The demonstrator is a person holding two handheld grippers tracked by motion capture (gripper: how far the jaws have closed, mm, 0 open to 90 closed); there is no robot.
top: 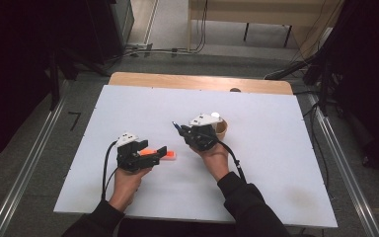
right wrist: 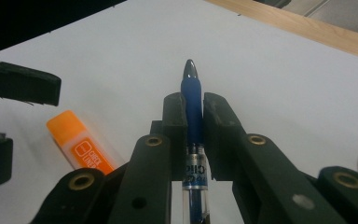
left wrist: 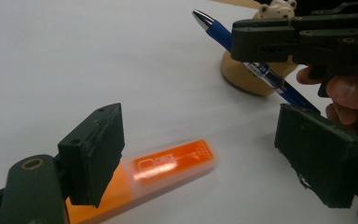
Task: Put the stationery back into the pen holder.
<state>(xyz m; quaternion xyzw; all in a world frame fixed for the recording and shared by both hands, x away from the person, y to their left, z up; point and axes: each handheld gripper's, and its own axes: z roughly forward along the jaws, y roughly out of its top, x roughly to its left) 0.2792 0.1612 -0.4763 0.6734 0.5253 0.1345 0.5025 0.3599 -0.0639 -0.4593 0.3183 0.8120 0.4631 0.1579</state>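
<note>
- High view: a person sits at a desk [top: 276, 148] covered by a white sheet, with a strip of bare wood showing along its far edge, and holds a pair of tongs in each hand.
- The left tongs [top: 161, 153] sit low over the near-left part of the sheet, pointing to the right; a black cable trails from them back along the forearm.
- An orange and clear plastic case [top: 164, 154] lies flat on the sheet at the tips of the left tongs.
- Left gripper view: the left tongs [left wrist: 200, 154] stand wide apart, and the orange case [left wrist: 168, 168] lies on the sheet between and below the jaws; it is blurred, and neither jaw touches it.
- The right tongs [top: 180, 129] are held above the middle of the sheet, pointing up and to the left.
- Right gripper view: the right tongs [right wrist: 195, 116] are clamped on a blue pen [right wrist: 192, 100]; its grey tip sticks out beyond the jaws, and its clear labelled barrel runs back between them.
- In the left gripper view the blue pen [left wrist: 216, 30] slants upward to the left, off the sheet, with the right tongs [left wrist: 261, 44] closed around its middle.
- A small tan cup [top: 220, 129] stands on the sheet just behind the right tongs; in the left gripper view it is partly hidden by the pen and jaws.
- The orange case [right wrist: 81, 147] lies well apart from the pen, to the left in the right gripper view.
</note>
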